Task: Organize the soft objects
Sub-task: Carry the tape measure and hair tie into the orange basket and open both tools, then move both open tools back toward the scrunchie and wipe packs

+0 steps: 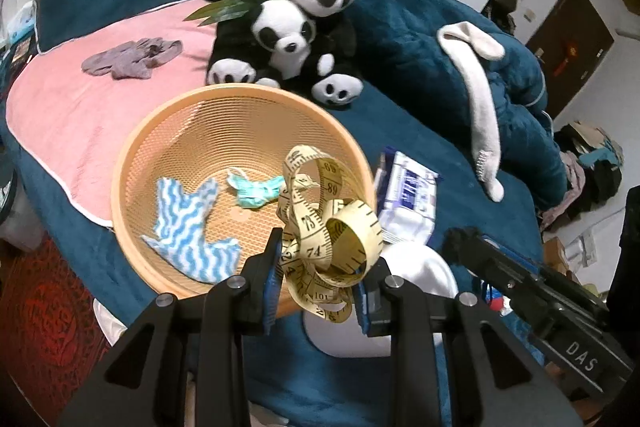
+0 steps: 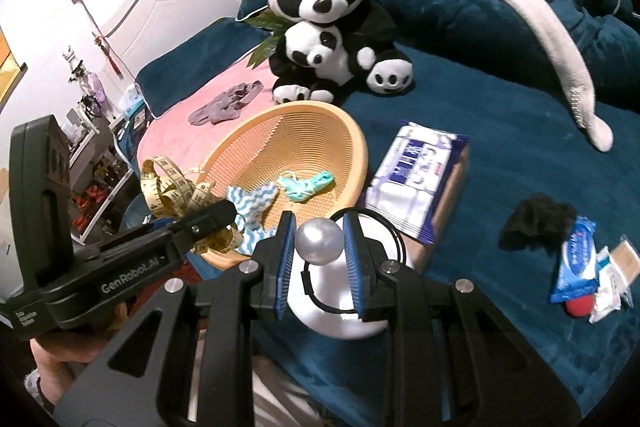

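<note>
Two grippers noted, both closed on loads: left gripper (image 1: 316,275) pinching a tangled yellow measuring tape (image 1: 326,223) above the near rim of the orange mesh basket (image 1: 168,131); right gripper (image 2: 319,259) clamping a pearl-grey ball (image 2: 320,242) just above a white rounded object (image 2: 340,323). Inside basket: blue-white striped cloth (image 1: 192,231) and teal scrap (image 1: 256,191). Beyond the basket on the blue blanket (image 2: 500,131): panda plush (image 2: 324,27), wipes pack (image 2: 416,179), white sock (image 2: 552,55).

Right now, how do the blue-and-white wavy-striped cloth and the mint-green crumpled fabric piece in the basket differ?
The blue-and-white wavy-striped cloth lies spread flat and is the larger; the mint-green crumpled fabric piece is bunched and smaller. The cloth is patterned; the mint piece is plain with a pale string. Both lie inside the orange mesh basket.
</note>
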A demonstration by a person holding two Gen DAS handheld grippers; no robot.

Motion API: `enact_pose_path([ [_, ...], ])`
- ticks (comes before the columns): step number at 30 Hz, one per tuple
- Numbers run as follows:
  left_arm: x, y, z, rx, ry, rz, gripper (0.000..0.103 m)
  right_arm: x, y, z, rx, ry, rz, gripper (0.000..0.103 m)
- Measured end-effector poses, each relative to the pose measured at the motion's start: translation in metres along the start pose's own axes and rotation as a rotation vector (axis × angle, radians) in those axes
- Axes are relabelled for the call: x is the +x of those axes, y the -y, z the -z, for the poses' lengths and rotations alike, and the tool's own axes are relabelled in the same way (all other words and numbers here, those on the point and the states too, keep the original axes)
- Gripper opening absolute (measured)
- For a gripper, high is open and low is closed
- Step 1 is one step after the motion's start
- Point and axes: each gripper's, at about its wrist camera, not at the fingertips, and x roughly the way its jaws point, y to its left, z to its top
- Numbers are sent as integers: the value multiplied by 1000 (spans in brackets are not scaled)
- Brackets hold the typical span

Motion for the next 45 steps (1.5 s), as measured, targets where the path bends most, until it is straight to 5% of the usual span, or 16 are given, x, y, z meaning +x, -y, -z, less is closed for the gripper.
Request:
enact_pose_path([
  [28,58,-65,-17,-71,-101,-64,31,88,-31,-21,13,-116,-99,26],
  [30,59,-67,-17,-78,-108,-73,40,91,-32,-22,20,-118,-102,27],
  [32,58,-69,-18,-89,-107,-74,64,92,-32,-23,29,-122,-106,27],
  [38,53,-78,-18,-151,-111,-83,97,85,-29,-26,62,-89,-110,68],
  [40,49,-79,-18,-151,-101,-88,100,81,-27,-26,73,-78,-100,83],
  [45,37,-73,-16,-115,-74,-137,102,75,-24,-27,88,-83,-95,100],
])
